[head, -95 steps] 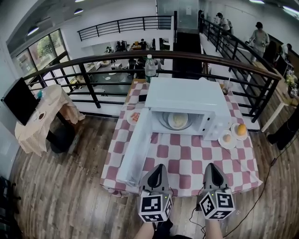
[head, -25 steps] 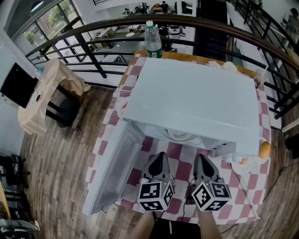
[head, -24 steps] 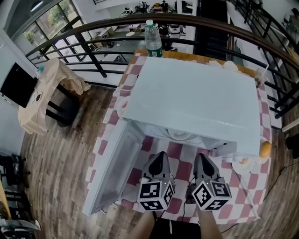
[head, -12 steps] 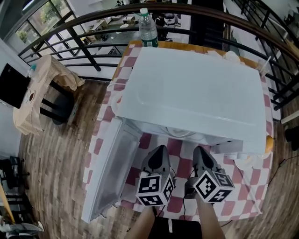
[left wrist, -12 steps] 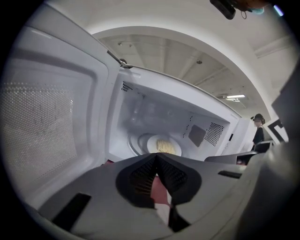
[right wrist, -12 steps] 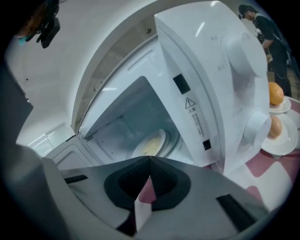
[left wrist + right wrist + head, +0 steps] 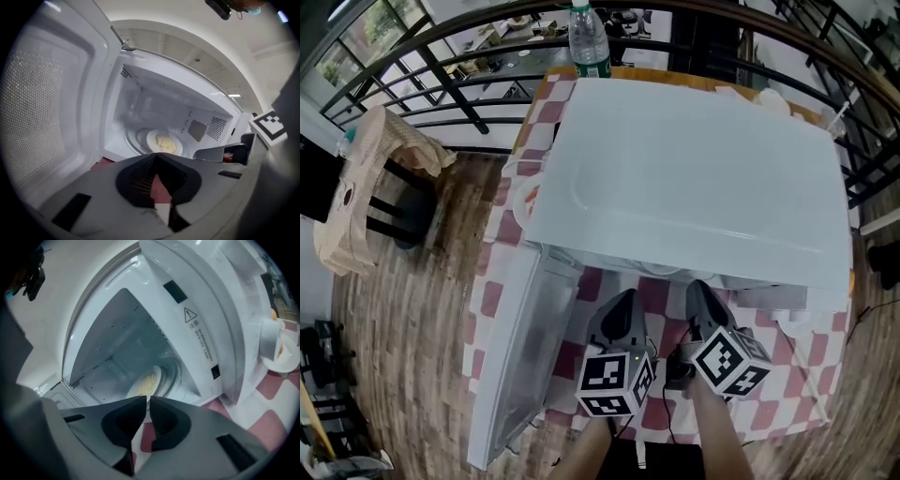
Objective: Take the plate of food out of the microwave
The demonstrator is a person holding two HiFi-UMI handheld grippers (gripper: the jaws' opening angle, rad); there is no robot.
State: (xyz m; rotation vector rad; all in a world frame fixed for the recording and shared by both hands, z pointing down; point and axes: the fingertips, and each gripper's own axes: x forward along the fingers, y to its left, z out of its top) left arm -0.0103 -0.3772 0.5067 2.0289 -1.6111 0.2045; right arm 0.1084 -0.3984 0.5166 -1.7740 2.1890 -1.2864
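I am working both grippers in front of a white microwave [image 7: 694,178] that stands on a counter [image 7: 490,302] covered with a red-and-white checked cloth. The microwave door [image 7: 520,347] is swung fully open to the left. In the head view the oven's top hides the cavity, so I read the contents from the two gripper views. The plate of food [image 7: 164,143] is a white plate carrying a pale yellow heap. It lies on the glass turntable at the middle of the cavity floor, inside the oven. The left gripper [image 7: 623,298] is held just outside the door opening and aimed into the cavity. Its jaws are pressed together at the tips and have hold of nothing. In its own view the plate shows just above and beyond the closed tips, apart from them. The right gripper [image 7: 698,289] sits just beside the left one, also short of the opening and rolled to one side. Its jaws have just been opening and now stand a narrow slot apart, with nothing between them. The plate shows beyond that slot, deeper in the oven and untouched. A small dish [image 7: 286,359] with orange-coloured food sits on the counter to the right of the microwave. A water bottle [image 7: 588,42] stands behind the microwave.
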